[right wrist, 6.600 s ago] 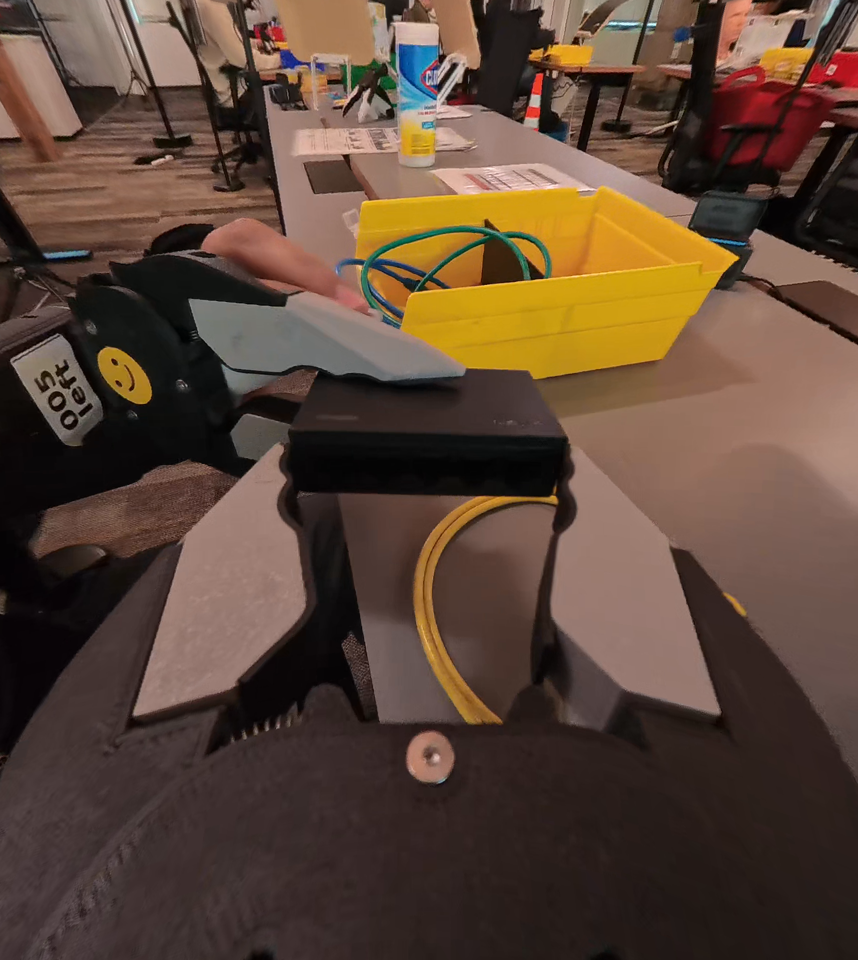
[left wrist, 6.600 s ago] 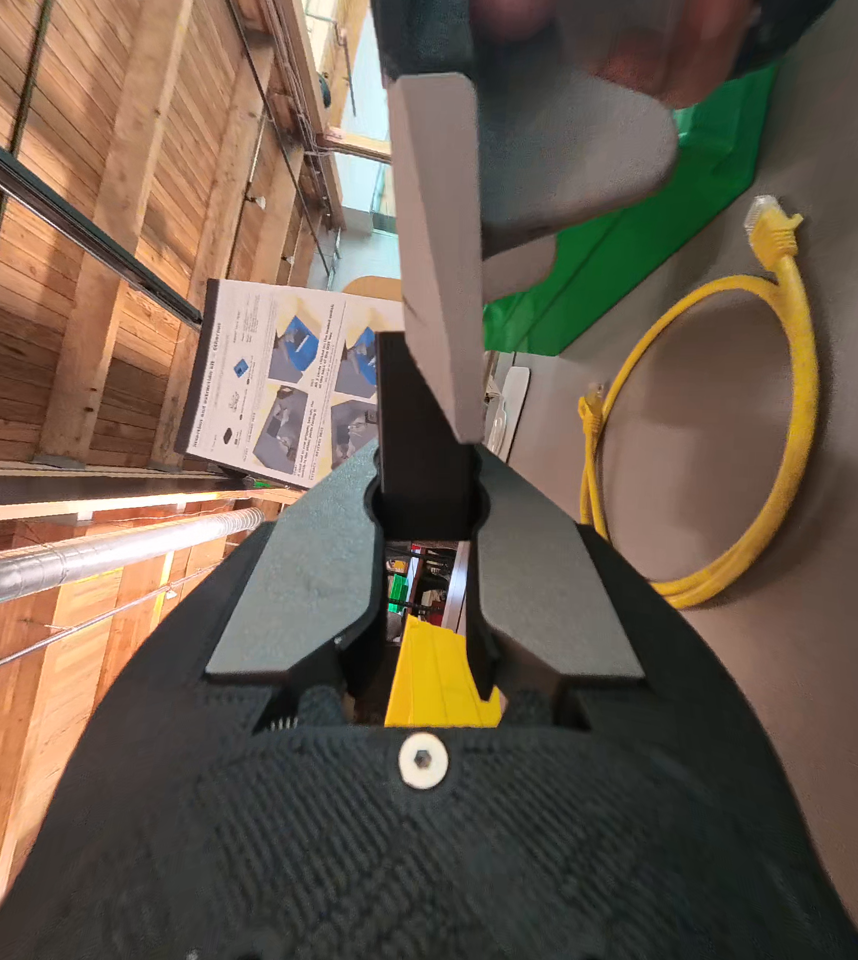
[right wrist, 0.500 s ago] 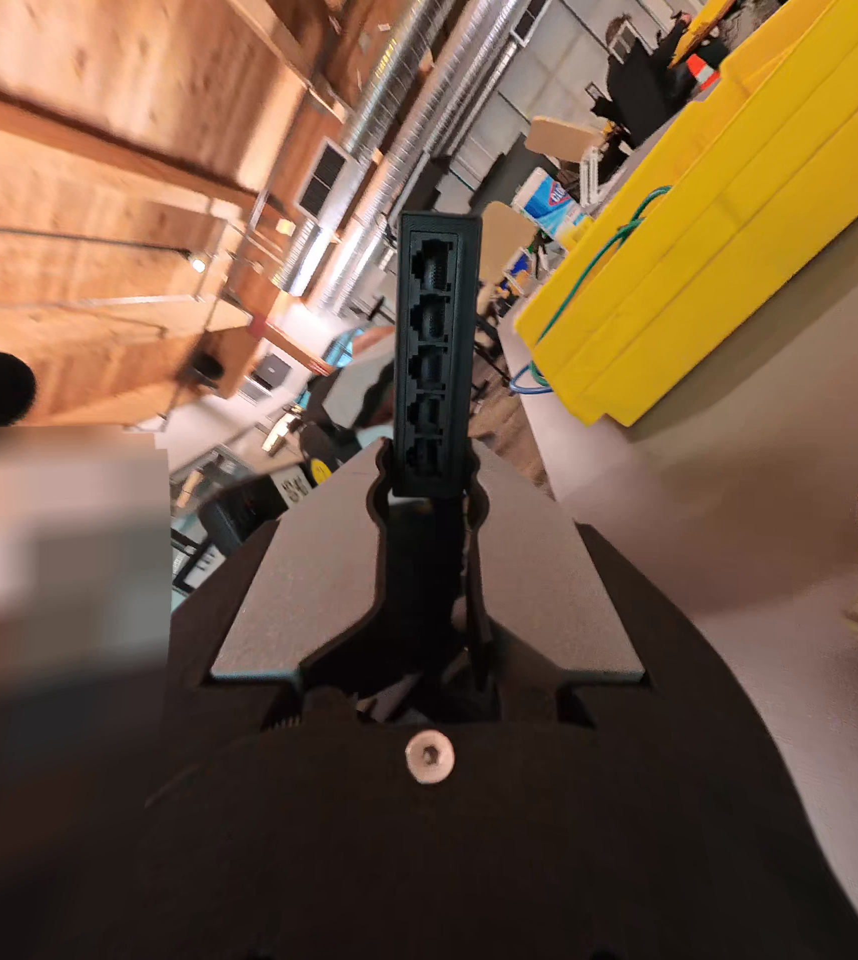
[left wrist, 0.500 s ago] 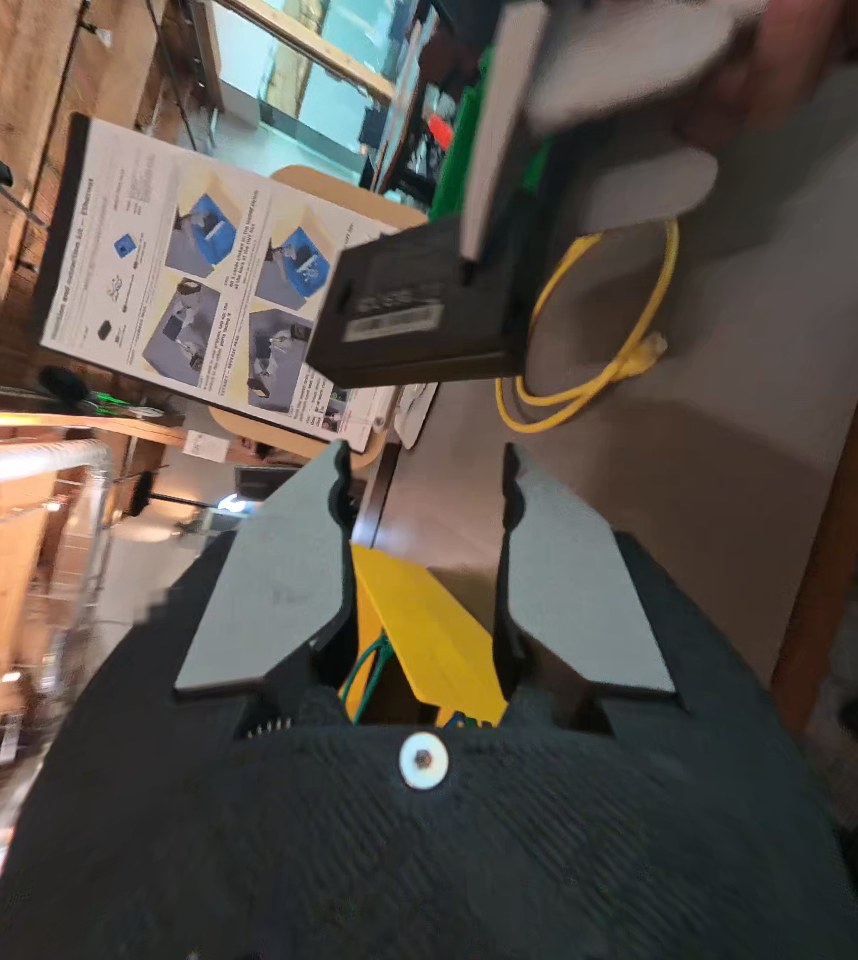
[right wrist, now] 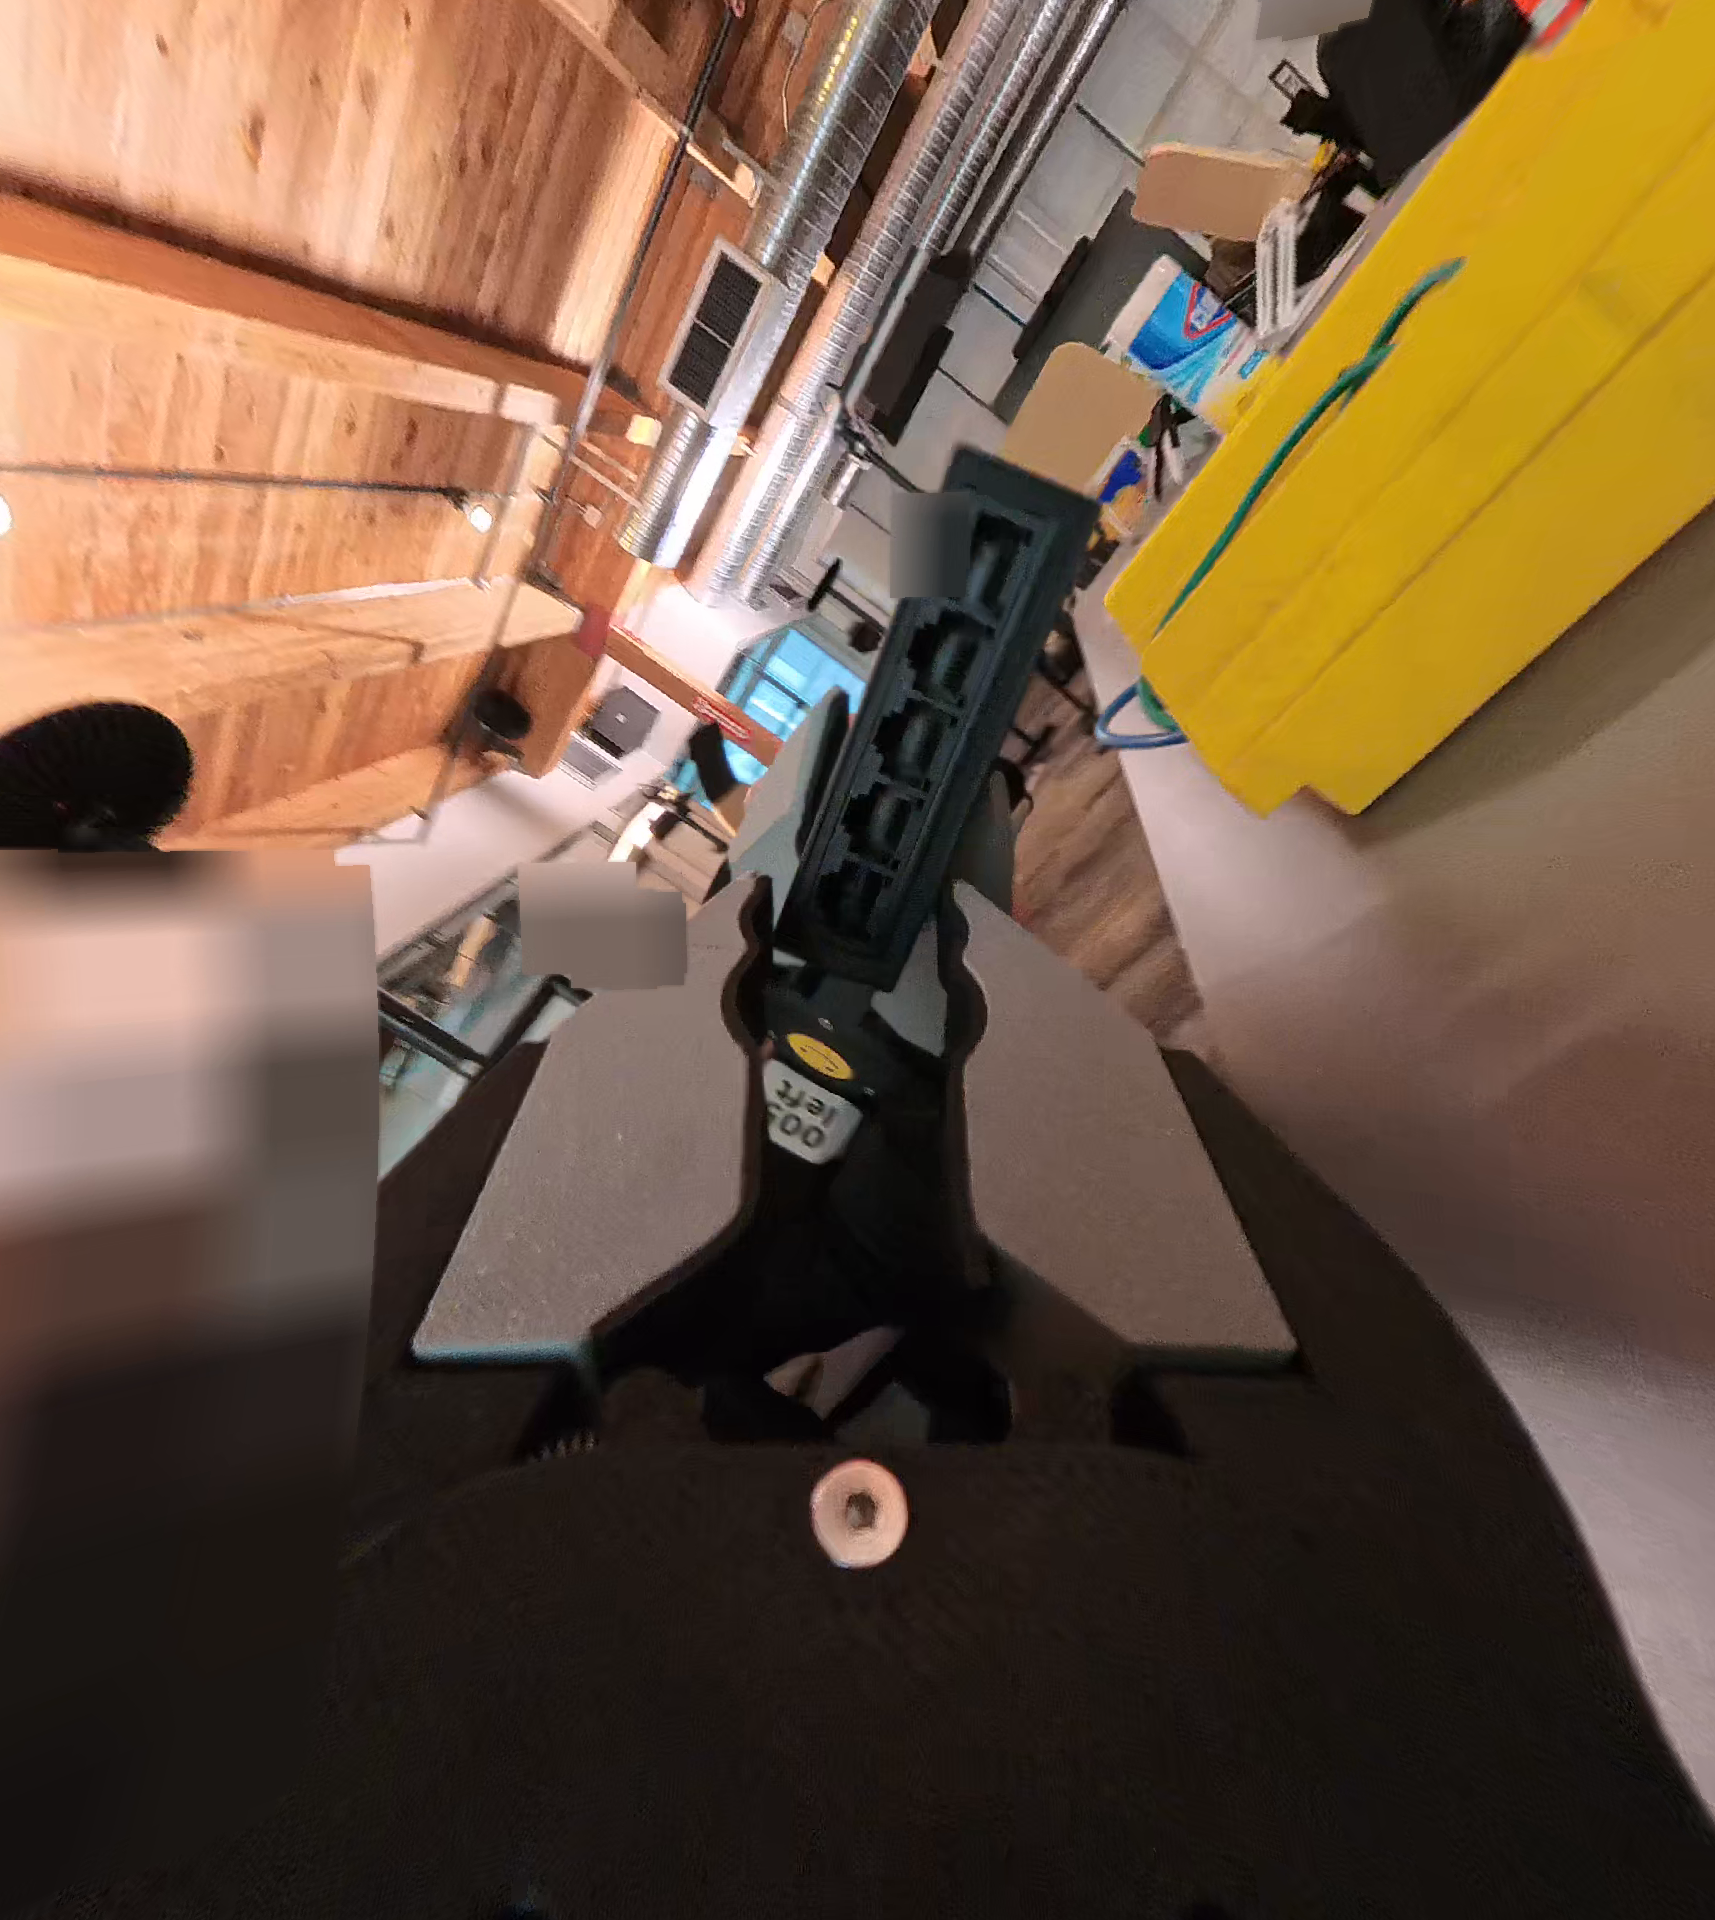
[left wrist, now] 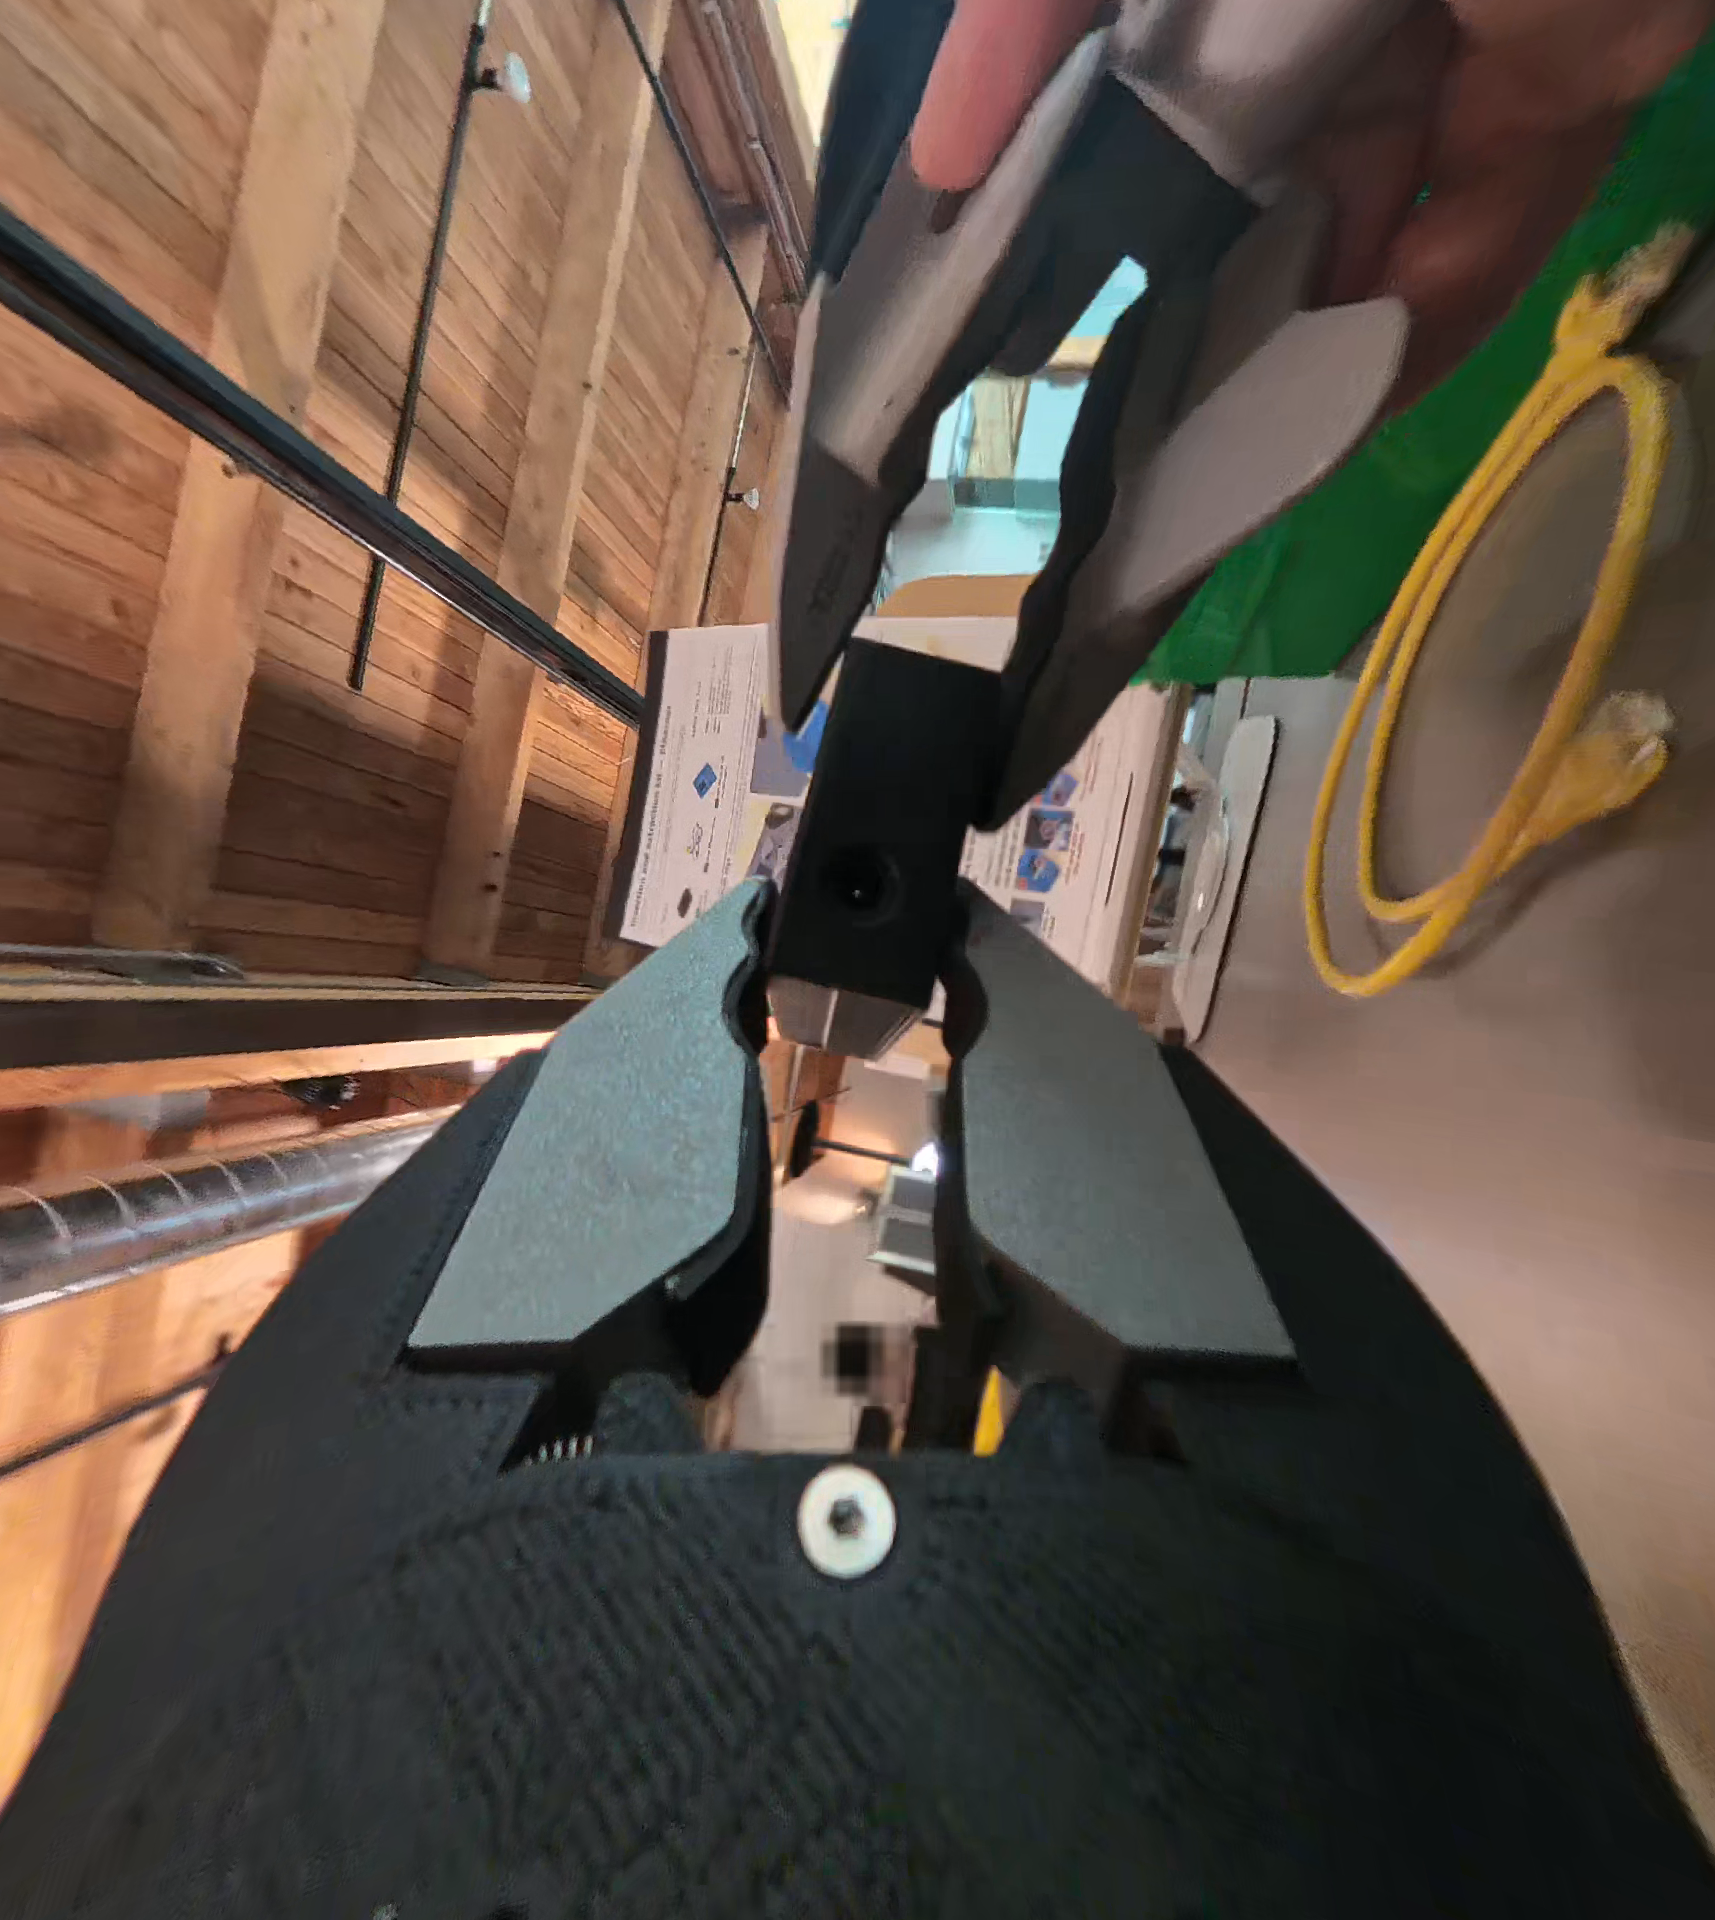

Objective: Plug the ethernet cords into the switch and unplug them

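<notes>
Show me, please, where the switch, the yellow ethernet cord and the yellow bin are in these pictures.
switch (right wrist: pixel 920 743): right wrist view, on its row of ports.
yellow ethernet cord (left wrist: pixel 1393 665): left wrist view, on the coiled loop lying on the table.
yellow bin (right wrist: pixel 1518 447): right wrist view, on its outer side wall.

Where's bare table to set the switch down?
Free: grey table in front of the yellow bin; also the stretch on the near side of the yellow cable loop. Crowded: the loop itself and the bin's corner, where green cable and blue cable spill out.
</notes>
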A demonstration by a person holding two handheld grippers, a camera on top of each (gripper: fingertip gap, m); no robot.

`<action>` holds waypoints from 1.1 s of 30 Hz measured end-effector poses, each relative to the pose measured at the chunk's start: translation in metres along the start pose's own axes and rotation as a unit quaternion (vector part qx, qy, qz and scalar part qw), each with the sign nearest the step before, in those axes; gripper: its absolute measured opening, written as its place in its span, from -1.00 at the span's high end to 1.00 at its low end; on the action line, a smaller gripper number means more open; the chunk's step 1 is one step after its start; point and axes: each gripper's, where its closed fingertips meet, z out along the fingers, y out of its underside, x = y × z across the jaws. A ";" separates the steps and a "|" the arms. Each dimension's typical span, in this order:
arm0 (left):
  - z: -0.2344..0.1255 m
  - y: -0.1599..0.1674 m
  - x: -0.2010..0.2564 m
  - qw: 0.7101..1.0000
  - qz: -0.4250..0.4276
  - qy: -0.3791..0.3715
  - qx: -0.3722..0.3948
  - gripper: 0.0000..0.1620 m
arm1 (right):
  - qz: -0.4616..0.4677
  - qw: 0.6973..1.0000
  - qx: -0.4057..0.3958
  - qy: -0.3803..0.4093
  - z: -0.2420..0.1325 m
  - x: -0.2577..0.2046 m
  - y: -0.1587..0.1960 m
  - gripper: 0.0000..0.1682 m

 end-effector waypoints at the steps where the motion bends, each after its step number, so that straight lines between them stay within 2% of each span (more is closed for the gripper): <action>1: -0.001 -0.001 -0.002 0.999 -0.029 0.009 0.009 0.66 | -0.028 0.999 -0.004 0.015 -0.005 -0.003 -0.004 0.64; 3: -0.006 -0.007 -0.011 0.991 -0.121 0.029 0.043 0.66 | -0.108 0.992 -0.013 0.069 -0.018 -0.004 -0.013 0.65; 5: -0.014 -0.017 -0.028 0.972 -0.210 0.043 0.092 0.66 | -0.207 0.968 -0.023 0.141 -0.031 -0.002 -0.023 0.59; 7: -0.024 -0.030 -0.042 0.945 -0.283 0.073 0.144 0.66 | -0.298 0.933 -0.031 0.200 -0.040 -0.001 -0.031 0.30; 9: -0.032 -0.039 -0.047 0.927 -0.315 0.101 0.175 0.66 | -0.357 0.913 -0.039 0.194 -0.039 -0.015 -0.029 0.23; 12: -0.039 -0.049 -0.057 0.914 -0.337 0.107 0.200 0.66 | -0.357 0.922 -0.011 0.149 -0.031 -0.032 -0.026 0.16; 14: -0.044 -0.060 -0.061 0.903 -0.350 0.116 0.222 0.66 | -0.325 0.942 -0.024 0.081 -0.022 -0.041 -0.014 0.24; 17: -0.047 -0.067 -0.061 0.900 -0.348 0.128 0.229 0.66 | -0.303 0.952 -0.039 -0.033 -0.017 -0.064 0.002 0.65; 18: -0.047 -0.067 -0.061 0.900 -0.348 0.130 0.228 0.66 | -0.311 0.949 -0.041 -0.044 -0.017 -0.066 0.005 0.72; 20: -0.049 -0.067 -0.059 0.891 -0.362 0.147 0.233 0.67 | -0.341 0.937 -0.057 -0.041 -0.017 -0.063 0.011 0.72; 21: -0.048 -0.065 -0.059 0.889 -0.367 0.150 0.228 0.68 | -0.368 0.926 -0.084 -0.014 -0.018 -0.054 0.016 0.75; 22: -0.045 -0.058 -0.058 0.896 -0.363 0.145 0.212 0.68 | -0.404 0.906 -0.119 0.040 -0.022 -0.037 0.019 0.67; 23: -0.043 -0.050 -0.057 0.902 -0.356 0.142 0.197 0.68 | -0.443 0.879 -0.137 0.108 -0.027 -0.021 0.015 0.33; 24: -0.043 -0.046 -0.053 0.901 -0.357 0.151 0.192 0.68 | -0.484 0.849 -0.136 0.163 -0.030 -0.011 0.007 0.13; 25: -0.046 -0.046 -0.048 0.892 -0.367 0.177 0.197 0.69 | -0.522 0.820 -0.131 0.196 -0.032 -0.010 0.002 0.17; 27: -0.050 -0.050 -0.043 0.875 -0.385 0.205 0.212 0.69 | -0.577 0.778 -0.117 0.220 -0.027 -0.018 0.001 0.34; 28: -0.050 -0.052 -0.041 0.871 -0.387 0.212 0.215 0.69 | -0.601 0.758 -0.111 0.230 -0.024 -0.021 0.001 0.36; 31: -0.055 -0.063 -0.034 0.861 -0.385 0.240 0.231 0.69 | -0.666 0.687 -0.153 0.247 -0.017 -0.015 0.015 0.30; 33: -0.058 -0.069 -0.028 0.853 -0.386 0.261 0.234 0.69 | -0.693 0.652 -0.181 0.248 -0.014 -0.009 0.024 0.49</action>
